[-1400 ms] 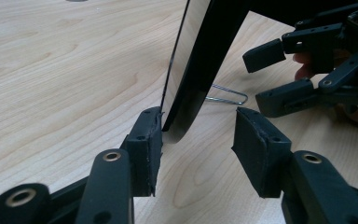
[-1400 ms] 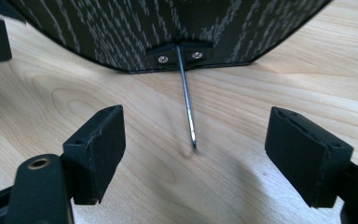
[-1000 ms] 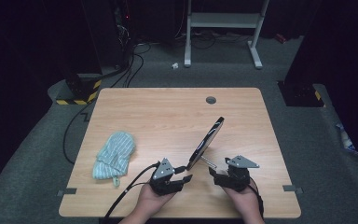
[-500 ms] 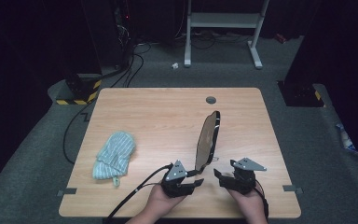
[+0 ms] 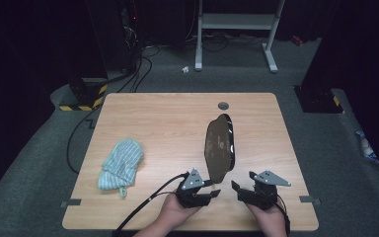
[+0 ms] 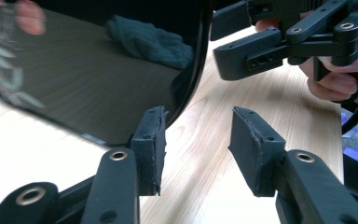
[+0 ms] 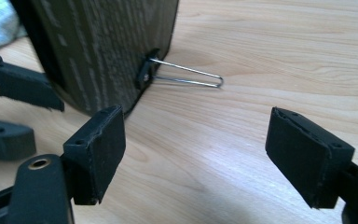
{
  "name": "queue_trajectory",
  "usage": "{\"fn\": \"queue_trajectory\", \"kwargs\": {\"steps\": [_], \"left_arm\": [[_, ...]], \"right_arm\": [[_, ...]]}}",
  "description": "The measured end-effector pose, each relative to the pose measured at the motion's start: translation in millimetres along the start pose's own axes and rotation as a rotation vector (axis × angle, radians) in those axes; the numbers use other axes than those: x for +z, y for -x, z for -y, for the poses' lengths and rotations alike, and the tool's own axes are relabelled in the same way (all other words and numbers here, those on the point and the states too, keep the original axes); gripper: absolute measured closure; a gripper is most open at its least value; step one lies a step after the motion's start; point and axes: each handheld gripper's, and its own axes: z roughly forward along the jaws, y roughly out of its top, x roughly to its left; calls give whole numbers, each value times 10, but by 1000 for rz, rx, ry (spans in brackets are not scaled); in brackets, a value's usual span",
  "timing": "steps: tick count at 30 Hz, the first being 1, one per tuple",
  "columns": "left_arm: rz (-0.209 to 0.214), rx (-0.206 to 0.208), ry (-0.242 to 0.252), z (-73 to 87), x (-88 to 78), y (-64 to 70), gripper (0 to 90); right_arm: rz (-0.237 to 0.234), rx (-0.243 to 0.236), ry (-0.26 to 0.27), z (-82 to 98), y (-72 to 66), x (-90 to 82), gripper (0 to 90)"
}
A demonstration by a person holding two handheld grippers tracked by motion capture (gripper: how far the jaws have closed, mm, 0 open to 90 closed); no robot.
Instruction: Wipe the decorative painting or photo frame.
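High view: I see the dark mirror (image 5: 220, 148) upright near the counter (image 5: 168, 118) front edge, bare wood beyond it. My left gripper (image 5: 208, 190) has just been opening, fingers released beside the mirror's rim with nothing between them. My right gripper (image 5: 237, 188) is spread, ungrasping.

One dark oval mirror (image 5: 220, 148) stood on edge just ahead of the jaws, and one wire stand (image 7: 186, 74) stuck out from its back. One striped cloth (image 5: 121, 163) lay well off to the left of them. Two grippers were there, the left gripper (image 5: 216, 190) and the right gripper (image 5: 234, 187), on one wooden table (image 5: 168, 123).
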Motion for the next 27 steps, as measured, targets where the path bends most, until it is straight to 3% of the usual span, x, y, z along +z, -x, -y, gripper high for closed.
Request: {"fn": "queue_trajectory", "kwargs": {"steps": [4, 7, 9, 10, 13, 14, 16, 20, 27], "left_arm": [[-84, -20, -13, 148, -224, -226, 530], [-226, -2, -85, 281, -299, -429, 516], [-285, -36, -140, 324, -317, -557, 502], [-299, -45, -145, 326, -335, -595, 498], [-378, -14, -185, 337, -348, -624, 490], [-382, -31, -214, 347, -338, -646, 474], [-361, -73, -209, 352, -349, -685, 436], [-349, -65, -209, 362, -341, -663, 365], [-347, -61, -210, 371, -349, -655, 343]], "right_arm": [[-43, -12, -4, -14, -58, -14, 167], [-66, -21, -18, -12, -118, -13, 160], [-77, -27, -11, -24, -166, -15, 160], [-80, -25, -3, -32, -199, -13, 162], [-88, -34, 24, -57, -285, 9, 215], [-99, -34, 33, -65, -310, 23, 238], [-98, -44, 49, -89, -367, 58, 303], [-108, -48, 68, -146, -418, 136, 424], [-106, -78, 65, -154, -450, 187, 584]]}}
